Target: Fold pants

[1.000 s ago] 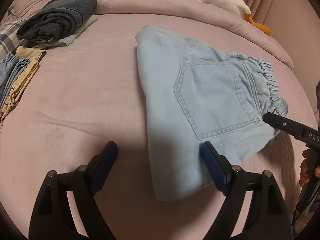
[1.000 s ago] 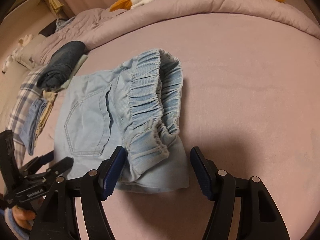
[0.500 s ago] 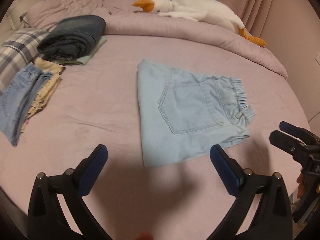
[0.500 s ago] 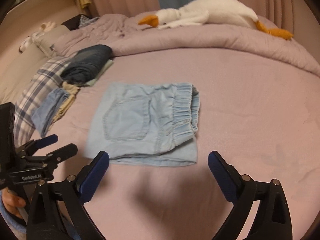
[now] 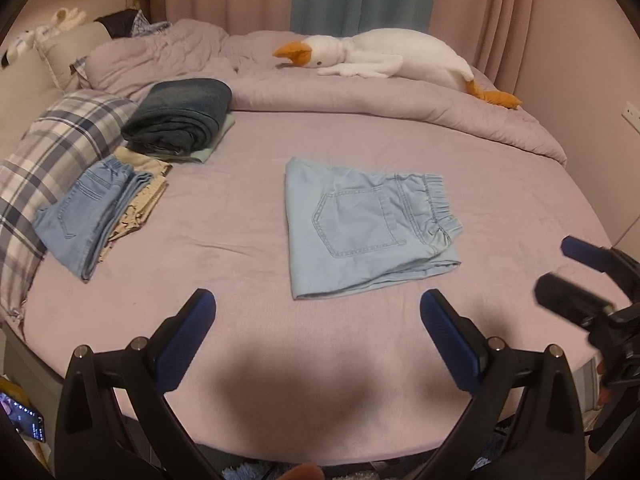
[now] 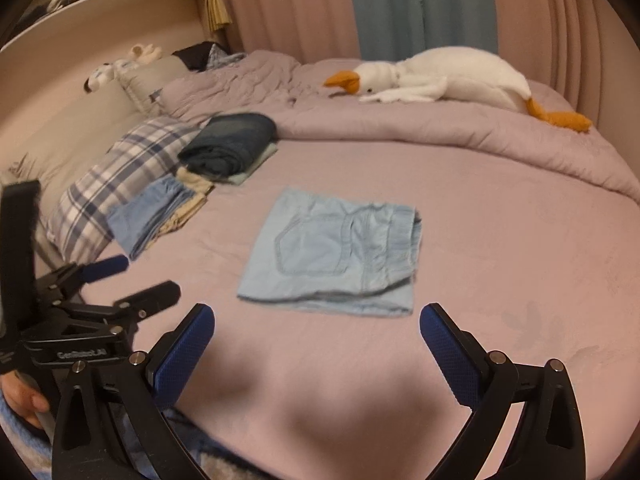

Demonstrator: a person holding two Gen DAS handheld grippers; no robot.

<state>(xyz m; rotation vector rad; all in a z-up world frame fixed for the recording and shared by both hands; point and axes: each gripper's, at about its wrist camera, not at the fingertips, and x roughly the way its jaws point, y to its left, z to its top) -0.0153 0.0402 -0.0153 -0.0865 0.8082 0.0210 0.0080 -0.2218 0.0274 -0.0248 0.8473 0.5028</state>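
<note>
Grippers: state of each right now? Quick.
Left gripper: open, holding nothing.
Right gripper: open, holding nothing.
Light-blue folded pants lie free on the bed.

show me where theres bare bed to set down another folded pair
Free: the sheet right of the light blue pants, up to the rolled duvet, and the strip between them and both open tools. Crowded: the left side, with the dark jeans and denim stack.

Both wrist views bedward (shared pants (image 5: 362, 226))
</note>
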